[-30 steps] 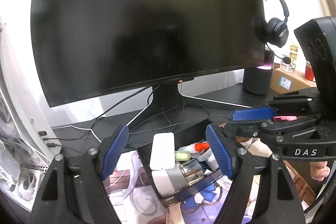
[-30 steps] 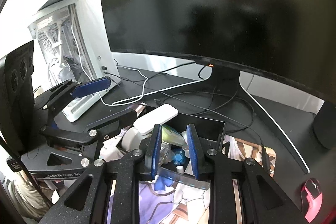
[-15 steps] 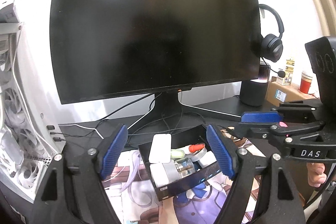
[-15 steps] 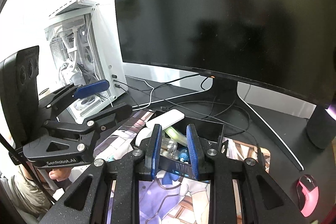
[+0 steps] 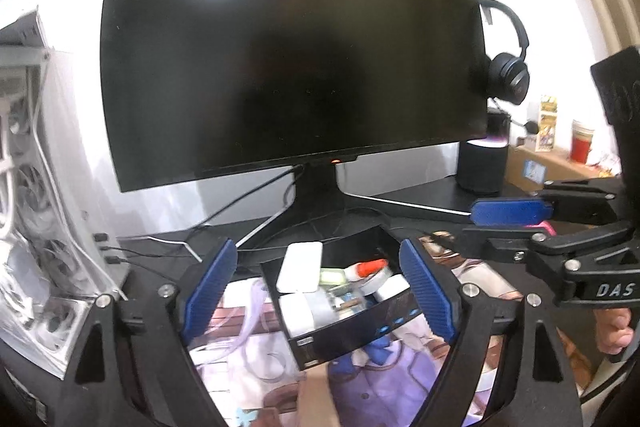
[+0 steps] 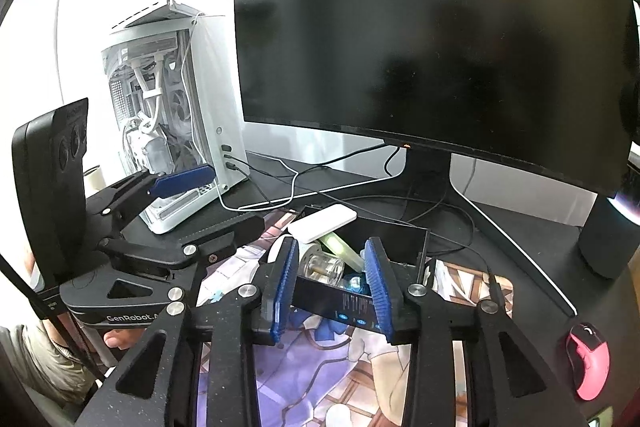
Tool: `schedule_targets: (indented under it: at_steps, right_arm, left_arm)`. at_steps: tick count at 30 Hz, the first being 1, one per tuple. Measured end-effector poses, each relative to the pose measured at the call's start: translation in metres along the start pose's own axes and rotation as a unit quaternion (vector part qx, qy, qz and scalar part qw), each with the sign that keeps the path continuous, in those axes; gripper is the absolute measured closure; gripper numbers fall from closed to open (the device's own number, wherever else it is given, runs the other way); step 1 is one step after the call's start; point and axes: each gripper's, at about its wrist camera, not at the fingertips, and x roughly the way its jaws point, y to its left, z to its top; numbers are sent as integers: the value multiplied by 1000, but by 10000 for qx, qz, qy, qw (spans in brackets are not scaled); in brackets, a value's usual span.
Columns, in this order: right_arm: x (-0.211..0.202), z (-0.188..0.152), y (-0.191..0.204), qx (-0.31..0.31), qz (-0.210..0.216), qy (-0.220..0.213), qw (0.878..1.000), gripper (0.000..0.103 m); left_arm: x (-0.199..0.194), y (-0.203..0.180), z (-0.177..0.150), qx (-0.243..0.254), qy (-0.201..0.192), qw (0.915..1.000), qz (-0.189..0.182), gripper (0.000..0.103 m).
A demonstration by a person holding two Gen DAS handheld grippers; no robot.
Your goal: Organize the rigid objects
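A broad, glossy curved monitor [image 5: 288,67] fills the back of the desk, and below its stand a black rectangular box [image 5: 352,323] sits on a printed mat [image 6: 420,367], crammed with a white slab, a clear cylinder and what looks like a red-capped tube. The left gripper [image 5: 320,291], ribbed blue pads wide and opening, holds nothing. The right gripper [image 6: 332,287] is opening too, its pads apparently clear of the box.
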Motion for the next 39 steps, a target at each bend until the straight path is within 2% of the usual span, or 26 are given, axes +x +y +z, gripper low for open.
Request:
schedule_targets:
  at_steps: [1, 4, 5, 7, 9, 11, 12, 18, 21, 26, 28, 32, 39]
  right_arm:
    - [0, -1, 0, 11, -7, -14, 10000, 65]
    - [-1, -9, -3, 87, -65, -86, 9999, 44]
    - [0, -12, -6, 140, -103, -109, 9998, 40]
    - [0, -16, -10, 242, -126, -168, 9995, 40]
    - [2, -20, -15, 332, -148, -184, 9992, 38]
    - [5, -24, -20, 446, -238, -191, 9985, 28]
    - [6, -26, -22, 474, -309, -188, 9982, 26]
    - [18, -37, -24, 419, -511, -120, 9977, 26]
    - [23, -42, -25, 427, -444, -86, 9981, 25]
    - [21, -51, -19, 169, -624, -285, 9975, 16]
    - [20, -54, -22, 214, -599, -351, 9974, 13]
    - [20, -61, -30, 427, -390, -321, 9978, 12]
    - [23, -73, -28, 360, -459, -294, 9979, 12]
  left_arm:
    - [-1, -1, -1, 30, -12, 10000, 67, 19]
    - [-3, -2, -7, 49, -95, 9999, -53, 19]
    - [-4, -2, -9, 16, -76, 9999, -106, 18]
    - [-4, -1, -12, -29, -58, 9998, -162, 18]
    - [-4, -1, -16, -45, -66, 9999, -106, 12]
    - [-5, -1, -20, -56, -119, 9999, -36, 8]
    - [-6, -1, -22, -67, -150, 9999, -12, 6]
    - [-1, -3, -30, -3, -118, 9999, -28, 5]
    - [1, -3, -34, -30, -140, 9999, -34, 5]
    - [6, -6, -43, 18, -87, 10000, -5, 5]
    - [8, -5, -46, -9, -52, 10000, 64, 5]
    - [11, -1, -53, -155, -71, 9997, 202, 2]
    - [12, -6, -64, -42, -148, 9994, 325, 0]
